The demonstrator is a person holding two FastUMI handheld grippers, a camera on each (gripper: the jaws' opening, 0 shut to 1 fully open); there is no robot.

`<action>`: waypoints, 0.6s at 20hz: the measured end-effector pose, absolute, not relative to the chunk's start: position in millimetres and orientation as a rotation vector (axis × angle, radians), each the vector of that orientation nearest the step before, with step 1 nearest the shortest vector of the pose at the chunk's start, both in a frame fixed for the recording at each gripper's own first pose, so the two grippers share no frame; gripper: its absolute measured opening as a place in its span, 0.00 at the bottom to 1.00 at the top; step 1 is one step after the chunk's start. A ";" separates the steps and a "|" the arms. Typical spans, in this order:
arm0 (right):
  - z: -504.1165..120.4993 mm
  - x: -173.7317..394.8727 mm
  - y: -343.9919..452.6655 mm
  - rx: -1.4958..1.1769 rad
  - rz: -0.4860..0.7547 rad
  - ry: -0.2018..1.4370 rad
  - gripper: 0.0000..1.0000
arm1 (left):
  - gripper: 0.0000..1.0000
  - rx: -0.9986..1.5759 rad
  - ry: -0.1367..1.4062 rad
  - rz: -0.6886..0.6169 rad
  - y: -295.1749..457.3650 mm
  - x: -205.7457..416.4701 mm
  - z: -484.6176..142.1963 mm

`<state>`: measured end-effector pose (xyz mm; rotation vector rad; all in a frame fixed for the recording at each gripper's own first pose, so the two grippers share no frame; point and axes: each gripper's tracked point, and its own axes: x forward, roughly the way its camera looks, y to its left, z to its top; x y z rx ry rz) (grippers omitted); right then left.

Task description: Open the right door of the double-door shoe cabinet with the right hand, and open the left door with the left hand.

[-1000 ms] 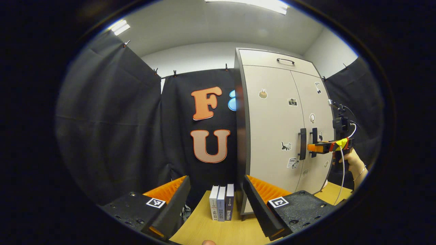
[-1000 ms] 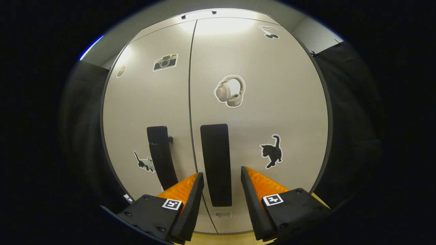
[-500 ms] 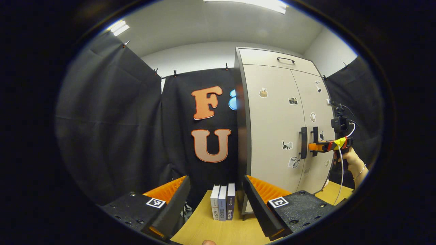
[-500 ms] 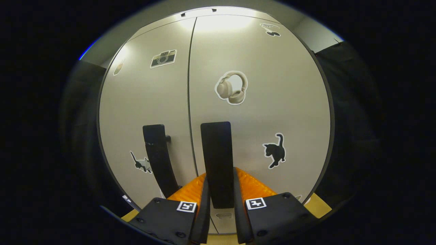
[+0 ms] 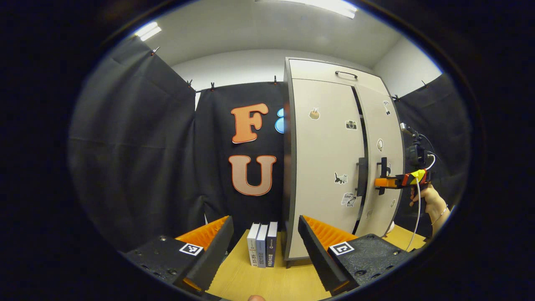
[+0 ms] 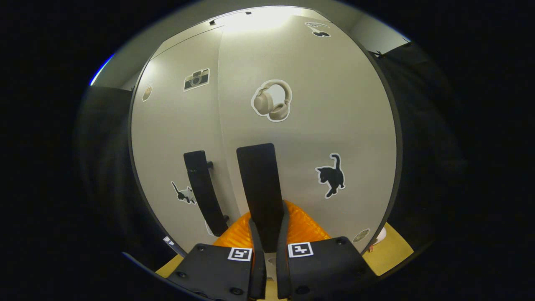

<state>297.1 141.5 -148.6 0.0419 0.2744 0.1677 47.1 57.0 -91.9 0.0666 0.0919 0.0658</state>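
Cabinet stands on the far right of a wood table, w/ black cloth wall behind and to the left.

Nearest in the left gripper view, the left gripper hangs over the table's near edge, fingers wide apart, nothing between them. Just past it, three books stand upright beside the cabinet's left bottom corner.

Farther right, the left door sits flush w/ its handle untouched. Right door is pulled a bit outward; a dark gap shows between the two doors, wider toward the top. A hand holds the right gripper level at the right handle.

In the right gripper view, the right gripper is clamped on the right handle, both fingers pressing its lower end. Right door stands proud of the left door, whose handle is just left. Stickers on both doors: headphones, cat, camera.
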 end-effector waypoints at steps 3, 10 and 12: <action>-144.9 285.5 135.1 0.001 0.183 0.263 0.18 | 0.94 0.076 0.095 0.062 47.6 38.9 -90.7; -139.0 270.4 122.1 -0.033 0.213 0.244 0.18 | 0.94 0.084 0.073 0.040 15.1 19.3 -76.3; -138.3 267.6 119.1 -0.040 0.217 0.240 0.18 | 0.94 0.087 0.071 0.023 3.7 13.6 -73.5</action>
